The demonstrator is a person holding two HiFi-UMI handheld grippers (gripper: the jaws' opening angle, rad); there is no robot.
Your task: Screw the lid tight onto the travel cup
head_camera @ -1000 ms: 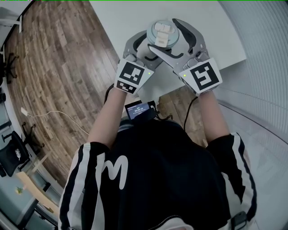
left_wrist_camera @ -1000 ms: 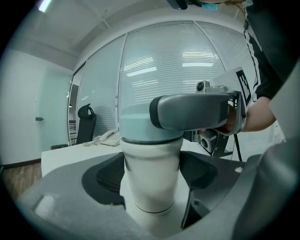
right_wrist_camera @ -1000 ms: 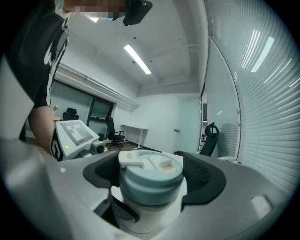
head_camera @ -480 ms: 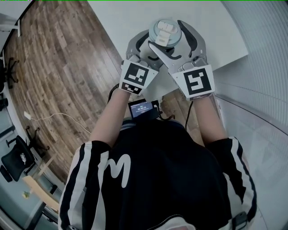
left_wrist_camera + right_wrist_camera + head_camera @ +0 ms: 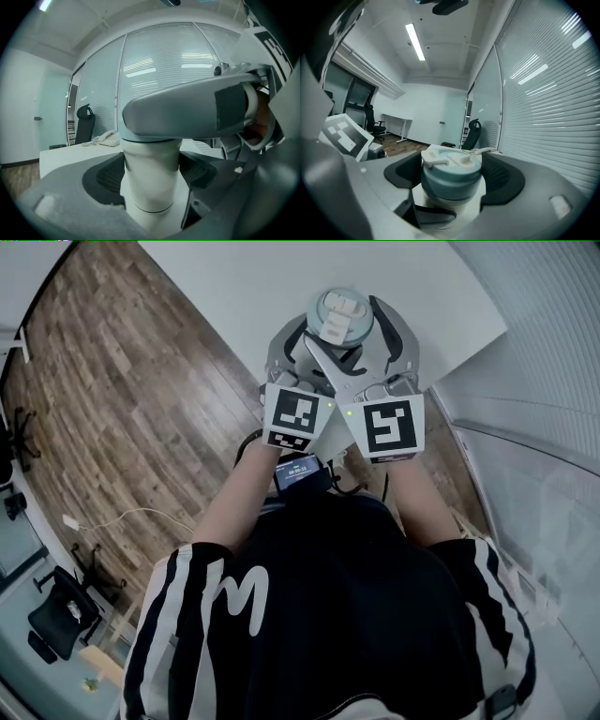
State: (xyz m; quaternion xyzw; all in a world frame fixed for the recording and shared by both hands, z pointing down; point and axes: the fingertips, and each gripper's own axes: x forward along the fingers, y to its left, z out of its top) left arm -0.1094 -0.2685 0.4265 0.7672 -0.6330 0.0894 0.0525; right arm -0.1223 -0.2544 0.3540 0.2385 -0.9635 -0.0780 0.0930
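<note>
Left gripper view shows the travel cup [image 5: 150, 154] upright between the jaws of the left gripper [image 5: 151, 180]. Its pale round wall fills the gap and the dark ribbed pads [image 5: 108, 176] lie against it on both sides, so we record this gripper as clamped on the cup body. Directly above those jaws a grey finger of the right gripper [image 5: 451, 180] crosses the picture and hides the cup's top. Right gripper view shows the lid [image 5: 451, 169] seated on the cup between that gripper's jaws, with a pad against each side of its blue-grey skirt. These jaws have just been closing with the lid between them, and we rate them as gripping it. Head view confirms that both grippers meet on the one cup, right above left, over the white table [image 5: 225, 282]. On handling, we judge the cup rigid under the pads and probably light. Its smooth curved wall may turn in the grip once the thread bites. The lower hold belongs on the plain wall just beneath the lid, as it sits now. The lid looks like hard plastic, and the hold belongs on its skirt at opposite sides. That keeps the jaws clear of the raised white flip tab [image 5: 436, 161] above them, seemingly the weakest part. We cannot tell how far the thread is home.
</note>
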